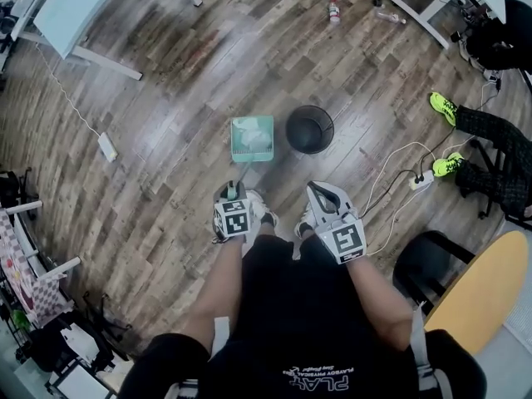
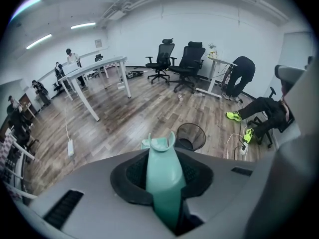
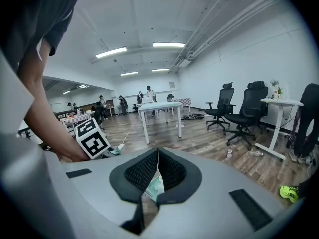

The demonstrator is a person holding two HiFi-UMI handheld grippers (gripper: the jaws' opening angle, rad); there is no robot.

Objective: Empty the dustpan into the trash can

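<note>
Left tongs (image 1: pixel 235 191) are clamped on the handle (image 2: pixel 163 180) of the dustpan (image 1: pixel 252 138), held low just beside the can (image 1: pixel 309 129). Right tongs (image 1: pixel 322 191) are closed, empty. The dustpan should be kept level until over the can.

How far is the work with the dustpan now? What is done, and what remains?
Done: the left claw is shut on the handle of the dustpan.
In hand: the dustpan is beside the trash can, not over it, so nothing looks tipped out yet. The right claw is shut and empty.
Left: bring the dustpan over the trash can and tilt it.
</note>
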